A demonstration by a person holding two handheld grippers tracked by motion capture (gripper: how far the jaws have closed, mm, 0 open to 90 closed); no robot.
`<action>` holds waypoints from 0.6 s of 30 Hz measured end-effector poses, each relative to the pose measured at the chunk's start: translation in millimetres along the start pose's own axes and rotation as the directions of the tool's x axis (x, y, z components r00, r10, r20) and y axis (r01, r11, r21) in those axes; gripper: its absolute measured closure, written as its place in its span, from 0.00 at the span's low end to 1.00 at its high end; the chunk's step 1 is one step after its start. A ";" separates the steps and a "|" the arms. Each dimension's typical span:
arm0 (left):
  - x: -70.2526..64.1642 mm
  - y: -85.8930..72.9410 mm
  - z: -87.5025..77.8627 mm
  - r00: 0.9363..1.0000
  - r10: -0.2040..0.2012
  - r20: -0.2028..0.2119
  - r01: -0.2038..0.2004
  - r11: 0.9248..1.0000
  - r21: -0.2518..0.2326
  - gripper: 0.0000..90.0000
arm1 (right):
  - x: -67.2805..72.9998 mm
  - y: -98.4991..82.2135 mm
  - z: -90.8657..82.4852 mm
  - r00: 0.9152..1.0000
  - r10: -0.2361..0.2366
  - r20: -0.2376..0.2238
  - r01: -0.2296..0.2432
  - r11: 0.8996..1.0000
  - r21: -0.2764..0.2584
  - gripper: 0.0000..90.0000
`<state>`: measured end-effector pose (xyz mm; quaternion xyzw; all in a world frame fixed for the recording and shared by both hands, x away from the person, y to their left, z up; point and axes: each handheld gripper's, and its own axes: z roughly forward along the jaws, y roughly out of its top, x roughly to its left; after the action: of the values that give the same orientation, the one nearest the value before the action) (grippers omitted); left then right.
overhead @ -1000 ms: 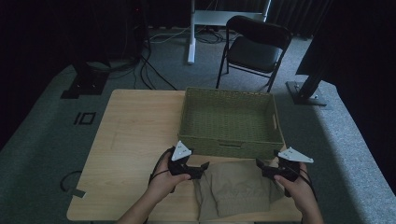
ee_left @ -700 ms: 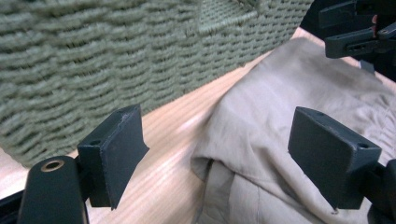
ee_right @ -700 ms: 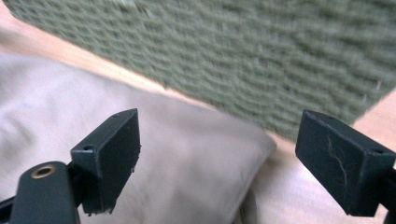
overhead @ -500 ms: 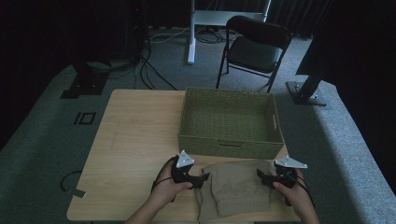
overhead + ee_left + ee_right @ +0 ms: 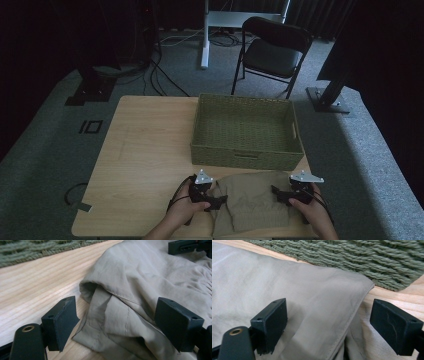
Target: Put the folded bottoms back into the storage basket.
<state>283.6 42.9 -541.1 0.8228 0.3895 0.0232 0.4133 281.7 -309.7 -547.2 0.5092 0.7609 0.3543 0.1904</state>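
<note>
a folded tan cloth [image 5: 255, 200] lies on the table [image 5: 145, 150] at the near edge, just in front of the green basket [image 5: 245, 130]. the left gripper [image 5: 212, 201] and right gripper [image 5: 281, 195] both stand released, jaws wide, each straddling a side edge of the cloth. probably a fold or lift comes next; each jaw pair should catch all layers before closing.
</note>
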 end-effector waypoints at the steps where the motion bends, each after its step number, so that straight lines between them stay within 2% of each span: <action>1: -0.1 0.4 2.3 1.000 -0.005 0.000 0.005 1.000 0.002 0.21 | 0.2 -0.2 0.5 1.000 0.003 0.002 -0.003 1.000 0.006 0.16; 6: -2.2 4.6 12.1 1.000 -0.003 0.001 0.003 1.000 0.010 0.21 | -1.0 -1.8 2.7 1.000 0.029 -0.007 -0.029 0.999 0.021 0.17; 9: -4.4 7.1 15.6 1.000 0.009 0.003 -0.009 1.000 0.015 0.21 | -0.8 -2.6 2.1 1.000 0.029 -0.008 -0.029 0.999 0.018 0.18; 15: -9.4 12.2 24.9 0.995 0.093 -0.022 -0.093 0.995 0.025 0.21 | 5.7 -3.6 -0.3 1.000 0.012 -0.002 -0.011 1.000 0.021 0.30; 16: -9.3 13.8 26.6 0.994 0.110 -0.027 -0.109 0.994 0.027 0.22 | 7.2 -3.7 -1.1 1.000 0.011 -0.002 -0.011 1.000 0.024 0.33; 18: -6.7 16.1 30.2 0.993 0.112 -0.028 -0.112 0.994 0.001 0.36 | 9.7 -3.4 -3.3 1.000 0.022 0.014 -0.023 0.999 0.038 0.36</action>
<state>299.8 12.8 -547.8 0.8429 0.3484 0.0579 0.4060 273.5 -302.8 -546.8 0.5236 0.7604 0.3385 0.1818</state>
